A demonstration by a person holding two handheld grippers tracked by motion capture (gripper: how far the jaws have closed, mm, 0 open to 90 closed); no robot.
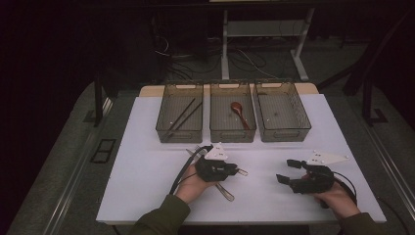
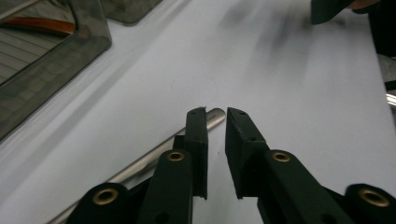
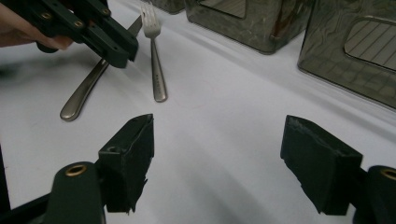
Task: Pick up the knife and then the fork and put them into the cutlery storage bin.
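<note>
At the near centre of the white table (image 1: 147, 161), my left gripper (image 2: 215, 115) hovers low with its black jaws slightly parted and nothing clamped between them. Just beside its left jaw lies a silver metal utensil handle (image 2: 140, 163), resting flat on the table; I take it for a table knife, though the blade end is hidden and I cannot be sure. From the right gripper view this handle (image 3: 84, 95) passes under the left gripper (image 3: 119, 51), and a silver metal fork (image 3: 156, 65) lies near it, tines toward the trays.

My right gripper (image 3: 217, 158) sits well apart, near the table's right side, jaws spread wide and empty.

Beyond both, three smoky translucent plastic trays stand in a row: left tray (image 1: 166, 128) with dark chopsticks (image 1: 183, 117), middle tray (image 1: 218, 132) with a red-brown spoon (image 1: 239, 112), right tray (image 1: 301, 128).
</note>
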